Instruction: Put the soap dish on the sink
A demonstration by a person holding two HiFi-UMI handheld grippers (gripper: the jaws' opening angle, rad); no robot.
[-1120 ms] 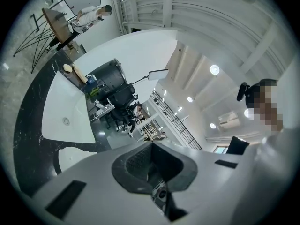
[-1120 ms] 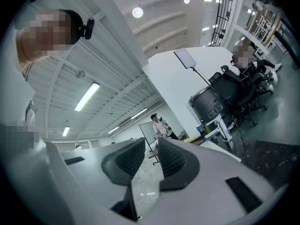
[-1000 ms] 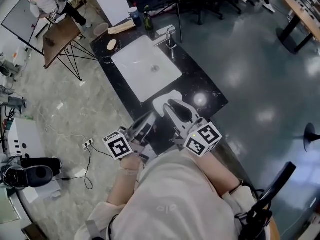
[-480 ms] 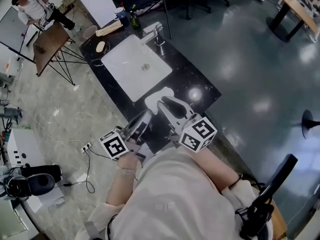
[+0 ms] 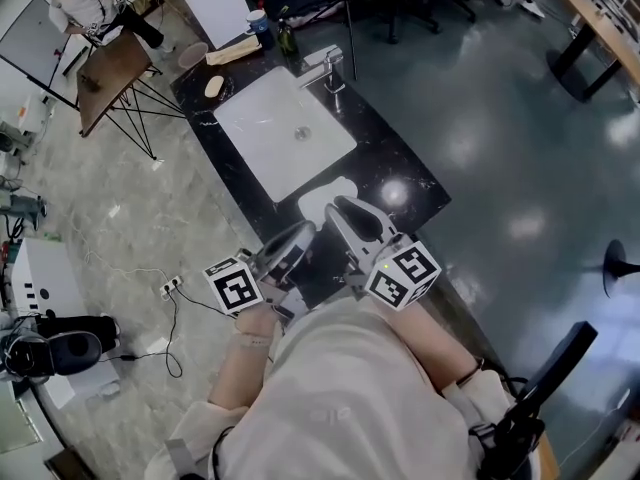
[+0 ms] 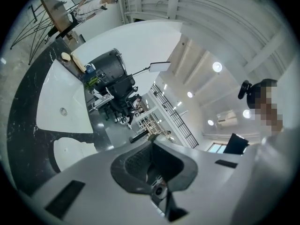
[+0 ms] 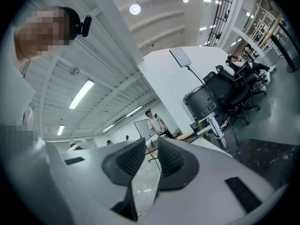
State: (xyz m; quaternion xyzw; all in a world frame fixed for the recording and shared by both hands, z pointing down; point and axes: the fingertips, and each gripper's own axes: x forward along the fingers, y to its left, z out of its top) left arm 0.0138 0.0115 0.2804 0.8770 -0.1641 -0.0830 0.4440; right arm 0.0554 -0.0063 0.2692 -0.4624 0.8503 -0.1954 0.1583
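- The long black marble counter (image 5: 400, 158) bears a white rectangular basin (image 5: 262, 126), which looks empty bar its drain.
- The white lobed soap dish (image 5: 322, 200) lies on the counter at the basin's near end, with nothing showing in it. We judge it light, stiff, slick and chippable, best pinched by its rim.
- Our left gripper (image 6: 151, 146) is closed on nothing; our right gripper (image 7: 151, 142) stands slightly apart, empty.

Left tongs (image 6: 151, 149): we hold them closed, pads together, nothing between.
Right tongs (image 7: 151, 146): we hold the pads slightly apart, with nothing in the gap.
Arms: our left forearm (image 5: 243, 363) and right arm (image 5: 450, 358) reach forward, the tongs side by side with tips close.
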